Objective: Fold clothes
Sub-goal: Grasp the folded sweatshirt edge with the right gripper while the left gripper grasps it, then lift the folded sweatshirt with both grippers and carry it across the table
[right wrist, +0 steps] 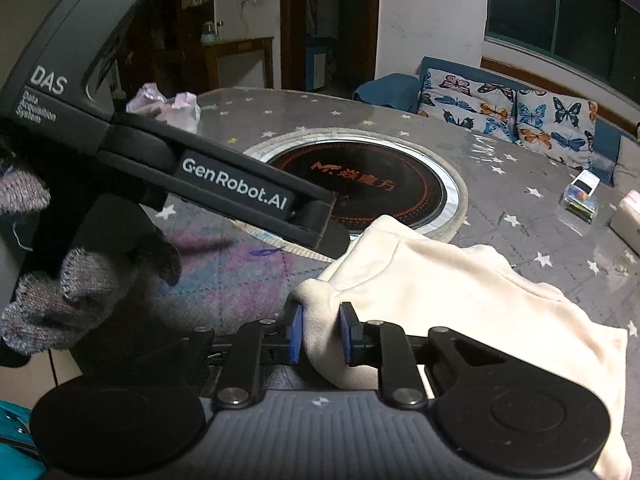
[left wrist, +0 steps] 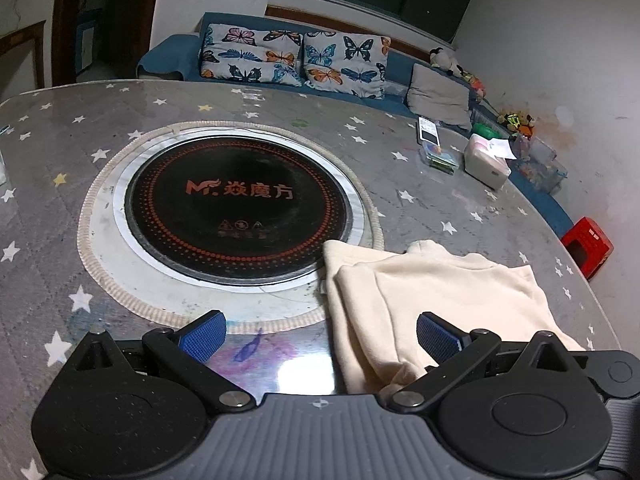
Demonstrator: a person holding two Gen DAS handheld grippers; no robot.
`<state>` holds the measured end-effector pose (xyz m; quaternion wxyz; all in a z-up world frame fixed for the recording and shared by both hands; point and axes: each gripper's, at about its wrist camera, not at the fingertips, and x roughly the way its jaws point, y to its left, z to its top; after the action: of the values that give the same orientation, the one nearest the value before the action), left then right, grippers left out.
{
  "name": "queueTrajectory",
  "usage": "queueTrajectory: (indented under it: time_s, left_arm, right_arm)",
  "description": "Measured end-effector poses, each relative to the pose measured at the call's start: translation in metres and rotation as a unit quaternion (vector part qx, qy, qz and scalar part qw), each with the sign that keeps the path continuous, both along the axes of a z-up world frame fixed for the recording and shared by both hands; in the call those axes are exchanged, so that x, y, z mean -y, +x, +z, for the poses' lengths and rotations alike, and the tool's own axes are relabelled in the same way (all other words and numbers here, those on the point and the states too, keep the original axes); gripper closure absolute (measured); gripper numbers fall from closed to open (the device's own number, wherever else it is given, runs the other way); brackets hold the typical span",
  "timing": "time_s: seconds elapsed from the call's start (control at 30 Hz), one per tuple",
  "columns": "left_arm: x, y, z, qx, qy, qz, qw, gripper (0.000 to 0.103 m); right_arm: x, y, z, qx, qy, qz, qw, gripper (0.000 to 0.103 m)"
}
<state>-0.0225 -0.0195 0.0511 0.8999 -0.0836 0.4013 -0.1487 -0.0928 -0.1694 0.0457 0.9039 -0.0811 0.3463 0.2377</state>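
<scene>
A cream garment [left wrist: 432, 292] lies partly folded on the star-patterned table, to the right of the round black cooktop. My left gripper [left wrist: 320, 336] is open above the garment's near left edge; its right pad [left wrist: 434, 336] hangs over the cloth and holds nothing. In the right wrist view my right gripper [right wrist: 320, 332] is shut on a bunched corner of the cream garment [right wrist: 460, 292] and lifts it slightly. The left gripper's black body [right wrist: 240, 196] reaches across that view, held by a gloved hand [right wrist: 80, 280].
The round cooktop [left wrist: 236, 208] is set into the table [left wrist: 460, 200]. A remote [left wrist: 428, 132], a small clear box [left wrist: 440, 160] and a tissue box [left wrist: 486, 160] sit at the far right. Pink cloth [right wrist: 168, 106] lies at the far left. A sofa with butterfly cushions [left wrist: 296, 58] stands behind.
</scene>
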Motion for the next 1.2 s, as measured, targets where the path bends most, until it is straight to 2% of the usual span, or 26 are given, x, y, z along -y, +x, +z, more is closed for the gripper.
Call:
queueTrajectory:
  time_s: [0.23, 0.4, 0.6, 0.7, 0.8, 0.87, 0.93, 0.97, 1.1, 1.2]
  left_arm:
    - [0.016, 0.005, 0.0, -0.032, -0.012, 0.014, 0.9993, 0.0]
    - [0.022, 0.014, -0.006, -0.076, -0.046, 0.036, 0.9954, 0.002]
    - [0.026, 0.022, -0.017, -0.117, -0.086, 0.059, 0.9876, 0.012]
    - [0.027, 0.023, -0.02, -0.123, -0.1, 0.067, 0.985, 0.015]
    - [0.031, 0.023, -0.02, -0.122, -0.107, 0.066, 0.9846, 0.035]
    - [0.033, 0.022, -0.022, -0.12, -0.104, 0.061, 0.9854, 0.062]
    - [0.036, 0.022, -0.024, -0.118, -0.099, 0.056, 0.9865, 0.076]
    - [0.038, 0.021, -0.025, -0.117, -0.097, 0.053, 0.9871, 0.079]
    - [0.04, 0.021, -0.026, -0.108, -0.085, 0.048, 0.9893, 0.08]
    - [0.046, 0.018, -0.024, -0.094, -0.059, 0.044, 0.9928, 0.08]
  right_arm:
    - [0.021, 0.0, 0.006, 0.003, 0.052, 0.012, 0.999, 0.088]
    - [0.039, -0.002, 0.008, 0.005, 0.091, 0.019, 0.996, 0.088]
    - [0.06, -0.008, 0.011, 0.01, 0.129, 0.03, 0.991, 0.089]
    - [0.066, -0.012, 0.01, 0.011, 0.143, 0.038, 0.989, 0.089]
    - [0.069, -0.014, 0.005, 0.009, 0.152, 0.046, 0.987, 0.089]
    - [0.071, -0.015, 0.002, 0.007, 0.156, 0.049, 0.986, 0.089]
    - [0.075, -0.015, 0.001, 0.004, 0.162, 0.046, 0.986, 0.087]
    - [0.077, -0.014, 0.001, 0.002, 0.165, 0.044, 0.985, 0.086]
    - [0.097, -0.017, 0.003, 0.008, 0.168, 0.019, 0.986, 0.081]
    - [0.124, -0.015, 0.004, 0.02, 0.149, -0.037, 0.988, 0.08]
